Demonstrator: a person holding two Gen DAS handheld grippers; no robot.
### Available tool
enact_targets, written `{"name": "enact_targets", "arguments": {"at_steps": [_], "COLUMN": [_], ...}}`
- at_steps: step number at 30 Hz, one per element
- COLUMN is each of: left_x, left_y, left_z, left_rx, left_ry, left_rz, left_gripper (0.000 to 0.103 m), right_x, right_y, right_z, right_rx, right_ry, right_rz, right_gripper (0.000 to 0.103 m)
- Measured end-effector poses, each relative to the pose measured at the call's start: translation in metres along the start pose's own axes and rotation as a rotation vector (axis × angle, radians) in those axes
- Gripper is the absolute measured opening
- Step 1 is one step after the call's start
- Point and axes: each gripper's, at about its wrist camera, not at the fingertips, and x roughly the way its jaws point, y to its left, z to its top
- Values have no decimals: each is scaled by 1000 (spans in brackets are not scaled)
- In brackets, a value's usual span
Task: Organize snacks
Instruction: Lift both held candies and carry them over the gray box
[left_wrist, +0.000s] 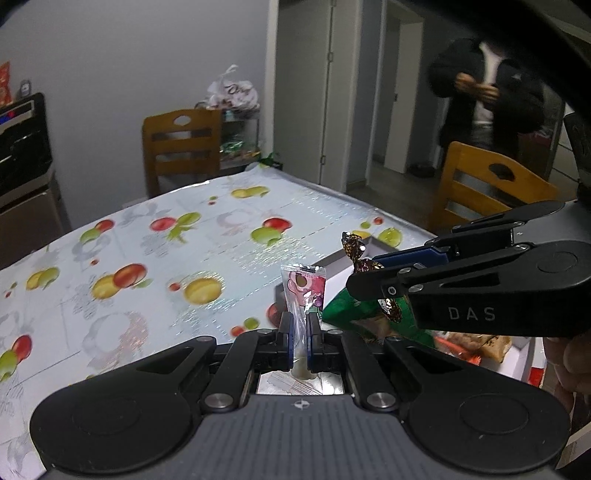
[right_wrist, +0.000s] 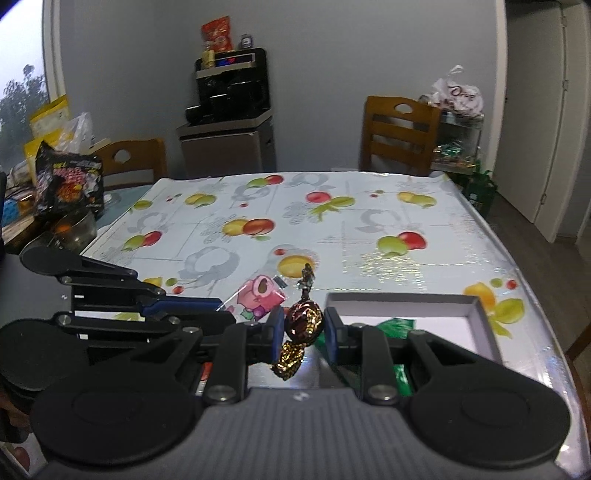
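Fruit-patterned tabletop (right_wrist: 369, 236) is seen beneath both pinched sweets: the pink sachet (left_wrist: 303, 291) in the left tongs (left_wrist: 300, 332), the foil candy (right_wrist: 305, 319) in the right tongs (right_wrist: 305, 332), best lowered into the white box (right_wrist: 480, 314) before being released.

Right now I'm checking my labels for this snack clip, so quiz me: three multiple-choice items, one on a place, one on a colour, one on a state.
1. Where is the green packet?
A. Inside the white box
B. On a chair
C. On the floor

2. What colour is the candy in the right gripper?
A. Blue and white
B. Brown and gold
C. Plain green

3. What is the state of the left gripper?
A. Wide open, empty
B. Out of view
C. Shut on the pink sachet

Answers: 1 A, the green packet lies within the box walls. 2 B, the twisted foil wrapper shows brown with gold. 3 C, the sachet stands pinched between the fingers.
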Motion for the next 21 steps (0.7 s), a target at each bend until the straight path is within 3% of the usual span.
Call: {"name": "enact_targets", "arguments": {"at_steps": [21], "left_x": [38], "left_y": [-66], "left_z": [11], "left_rx": [137], "left_ry": [26], "left_rz": [-218], "left_gripper": [8], "right_x": [-35], "right_y": [-64], "right_z": [-30], "right_rx": [121], "right_ry": [23], "right_rz": [-151], "right_gripper": [22]}}
